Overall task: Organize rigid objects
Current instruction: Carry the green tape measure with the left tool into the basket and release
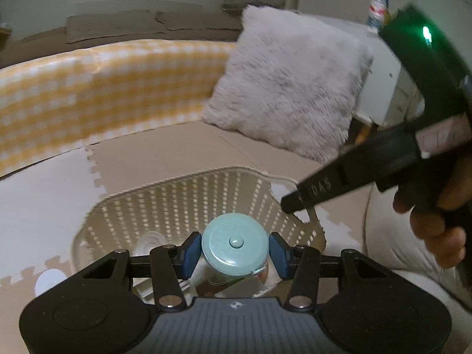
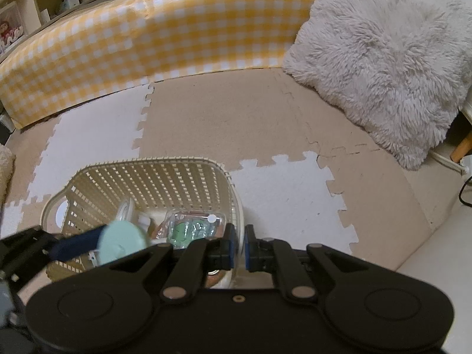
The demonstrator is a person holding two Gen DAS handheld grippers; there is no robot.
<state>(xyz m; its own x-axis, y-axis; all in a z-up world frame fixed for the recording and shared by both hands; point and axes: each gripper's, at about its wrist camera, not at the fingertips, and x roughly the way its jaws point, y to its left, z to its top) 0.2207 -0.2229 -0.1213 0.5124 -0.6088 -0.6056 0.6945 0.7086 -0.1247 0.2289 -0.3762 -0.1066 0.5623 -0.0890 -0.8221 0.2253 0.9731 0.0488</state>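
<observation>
The left tool is closed on a round mint-green tape measure, its blue pads pressed to either side of the disc. The disc is held above the open top of a cream plastic basket with lattice-perforated walls, standing on the foam floor mat.

In the right wrist view the basket's contents are seen more plainly: a clear plastic package with green pieces inside, and a white round item beside it, not identifiable. That view also shows the right tool pinched on the basket's near rim, its blue pads against either face of the wall.

Only the left wrist view shows the right tool from outside, with a green indicator light and a hand around its grip.

The mat is made of interlocking tan and white tiles. A shaggy grey cushion leans beside a yellow gingham panel.
</observation>
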